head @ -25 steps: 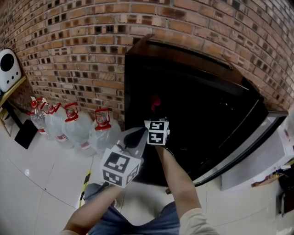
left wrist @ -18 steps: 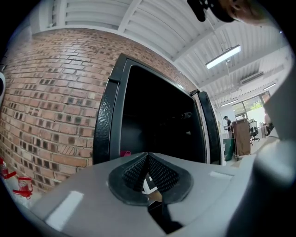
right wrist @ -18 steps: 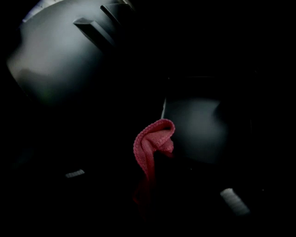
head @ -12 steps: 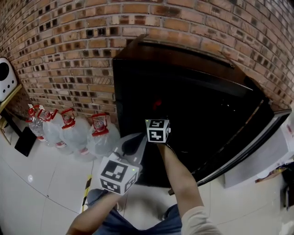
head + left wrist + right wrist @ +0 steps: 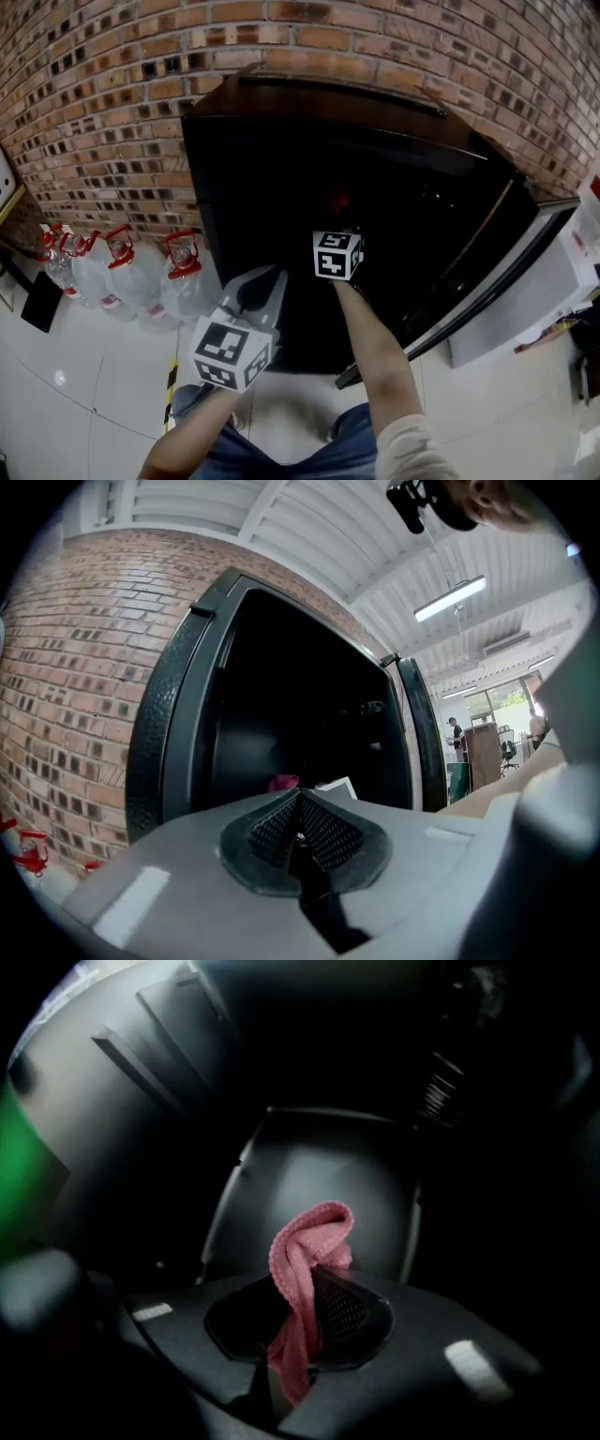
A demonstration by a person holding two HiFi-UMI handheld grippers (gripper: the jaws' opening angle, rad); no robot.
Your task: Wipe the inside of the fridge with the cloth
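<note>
Right gripper view: the right tongs [image 5: 317, 1309] pinch the pink cloth [image 5: 298, 1251] inside the dark fridge [image 5: 319, 1176]; the left tongs [image 5: 298, 829] sit closed, empty, outside. Best to press the loose fold flat on the wall and sweep in overlapping strokes.

Head view from above, steeply down on the open black fridge [image 5: 272, 178] against the red brick wall [image 5: 103, 103], left gripper view low outside facing its opening, right gripper view close inside, all sharing the pink cloth [image 5: 298, 1241].
</note>
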